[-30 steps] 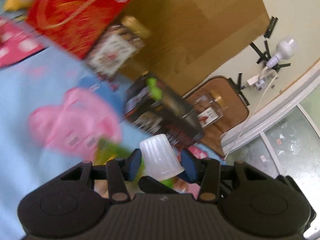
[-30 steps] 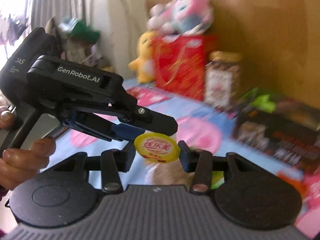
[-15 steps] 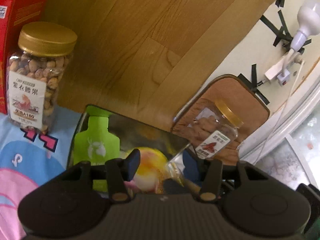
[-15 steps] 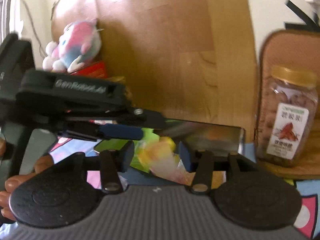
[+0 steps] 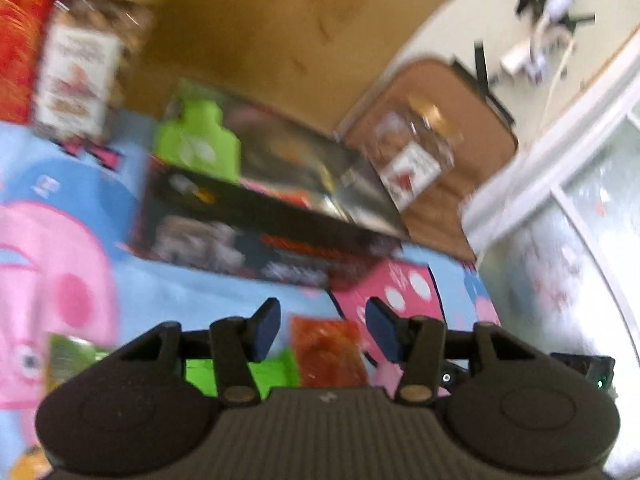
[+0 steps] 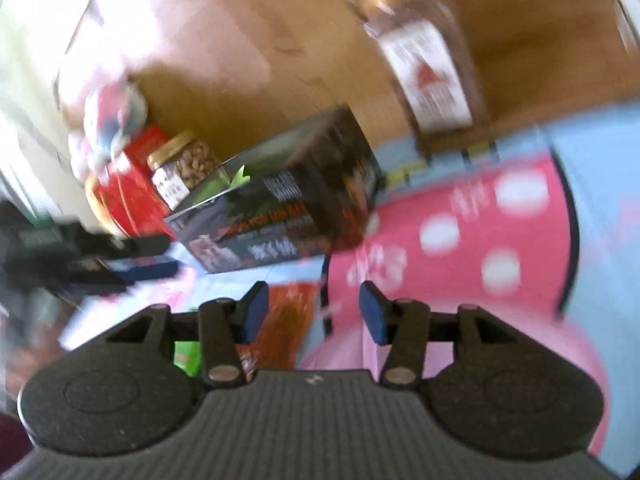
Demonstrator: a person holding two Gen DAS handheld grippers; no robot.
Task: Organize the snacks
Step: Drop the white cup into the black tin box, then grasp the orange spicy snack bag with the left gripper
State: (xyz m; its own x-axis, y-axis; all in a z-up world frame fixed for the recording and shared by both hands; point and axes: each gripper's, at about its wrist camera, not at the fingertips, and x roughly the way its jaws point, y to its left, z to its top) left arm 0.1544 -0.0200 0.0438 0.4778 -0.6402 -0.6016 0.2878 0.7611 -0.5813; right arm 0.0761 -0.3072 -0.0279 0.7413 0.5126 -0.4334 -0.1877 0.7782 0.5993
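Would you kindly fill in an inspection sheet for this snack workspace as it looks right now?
Surface: blue and pink cartoon cloth.
Job's things: open black box holding a green pouch; orange-red packet on the cloth; two gold-lidded nut jars.
Clutter: red box, plush toy, blurred.
Grippers: left gripper and right gripper open, nothing between the pads.
Cables: white cable on the wall.
Surroundings: wooden board, brown mat.

Glossy printed black box (image 5: 256, 236) on soft cartoon cloth (image 5: 68, 280) (matt), smooth wood panel (image 5: 256, 28) behind.
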